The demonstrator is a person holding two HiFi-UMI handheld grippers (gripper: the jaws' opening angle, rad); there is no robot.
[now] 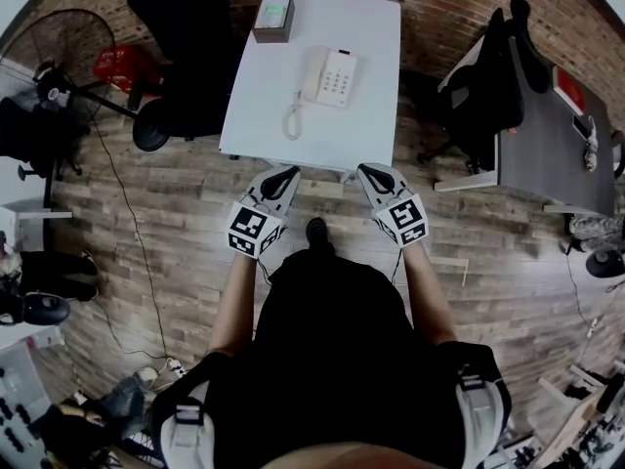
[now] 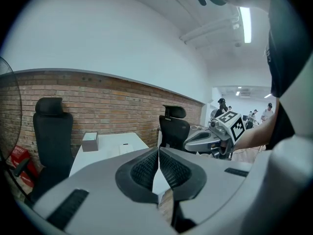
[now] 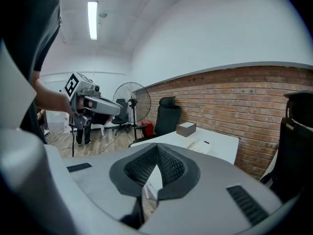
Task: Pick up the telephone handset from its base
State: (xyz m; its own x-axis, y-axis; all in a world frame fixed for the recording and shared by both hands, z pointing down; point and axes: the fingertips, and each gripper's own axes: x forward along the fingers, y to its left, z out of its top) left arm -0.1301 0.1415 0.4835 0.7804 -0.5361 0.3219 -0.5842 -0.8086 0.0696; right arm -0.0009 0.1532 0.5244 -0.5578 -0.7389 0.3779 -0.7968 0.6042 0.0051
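A white telephone [image 1: 336, 78] sits on the white table [image 1: 273, 125], its handset [image 1: 312, 74] resting on the left side of the base with a coiled cord [image 1: 292, 117] trailing toward the near edge. Both grippers hover just short of the table's near edge, apart from the phone. My left gripper [image 1: 290, 172] is shut with nothing in it, pads touching [image 2: 158, 161]. My right gripper [image 1: 364, 171] is likewise shut and empty [image 3: 157, 159]. The phone shows faintly in the left gripper view [image 2: 124, 148] and the right gripper view [image 3: 201, 145].
A grey box [image 1: 272, 18] stands at the table's far left corner. A black office chair [image 1: 171, 57] is left of the table, another chair [image 1: 488, 86] and a grey desk [image 1: 557, 145] to the right. A standing fan [image 1: 59, 57] is at far left. The floor is wooden.
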